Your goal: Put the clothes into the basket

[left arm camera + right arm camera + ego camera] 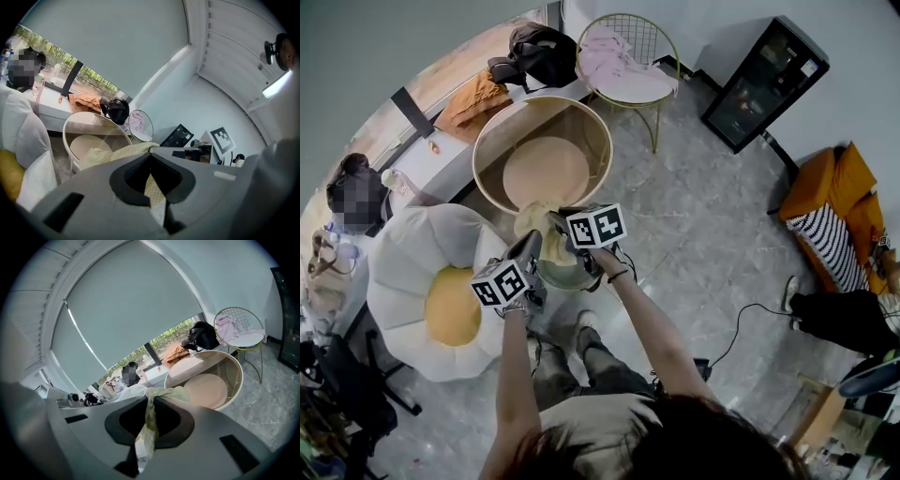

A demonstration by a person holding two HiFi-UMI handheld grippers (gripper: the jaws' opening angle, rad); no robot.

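Note:
A pale yellow checked garment (544, 246) hangs bunched between my two grippers, just short of the near rim of the round gold-rimmed basket (598, 141). My left gripper (532, 255) is shut on one part of the cloth, and my right gripper (565, 234) is shut on another. In the left gripper view the garment (115, 153) runs out of the closed jaws toward the basket (93, 123). In the right gripper view a strip of the cloth (149, 427) is pinched in the jaws, with the basket (236, 376) beyond. The basket's beige floor is bare.
A white petal-shaped seat with a yellow centre (403, 272) stands left of me. Behind the basket are a ledge with an orange garment (472, 101) and a black bag (539, 52), and a gold wire chair with pink clothes (623, 61). A black cabinet (764, 84) stands far right.

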